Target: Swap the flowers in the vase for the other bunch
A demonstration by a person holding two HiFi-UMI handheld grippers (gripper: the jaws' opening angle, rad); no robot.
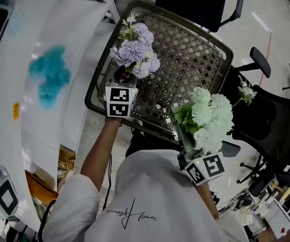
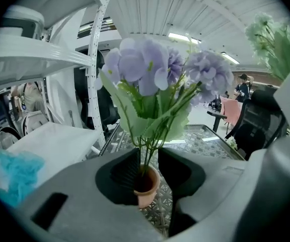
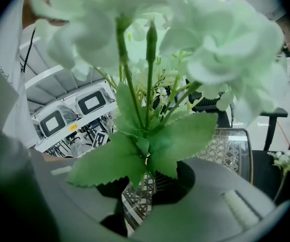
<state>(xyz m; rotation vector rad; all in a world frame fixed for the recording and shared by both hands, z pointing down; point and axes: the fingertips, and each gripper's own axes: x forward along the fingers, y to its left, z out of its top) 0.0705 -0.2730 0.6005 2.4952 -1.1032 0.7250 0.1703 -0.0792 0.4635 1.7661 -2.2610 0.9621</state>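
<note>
**Left tongs** (image 2: 146, 160): jaws stand on either side of the stems of the lilac bunch (image 2: 155, 69), just above the rim of the vase (image 2: 146, 186). A sliver of gap shows on one side, so they are not yet clamped.

**Right tongs** (image 3: 144, 185): closed on the lower stems of the white bunch (image 1: 208, 120). They hold it in the air off the near right corner of the counter (image 1: 195, 59), with leaves covering the grip.

**Lilac bunch:** stands in the small clay-coloured vase at the near left edge of the counter.
- Handling: likely light. The stems are thin and look wiry, and the heads are soft and easily crushed.
- Hold: best taken on the gathered stems, below the leaves and above the rim, never on the blooms.
- Axis: long axis upright, stems down in the vase and heads up. The spray fans wider at the top.

**Vase:** small and probably light.
- Risk: it may ride up with the stems or tip if the pull is not straight along them.

**White bunch:**
- Handling: judged as for the lilac bunch. The broad serrated leaves sit low and may snag on a narrow mouth.
- Axis: long axis near upright, heads up and stem ends down at the tongs.
</note>
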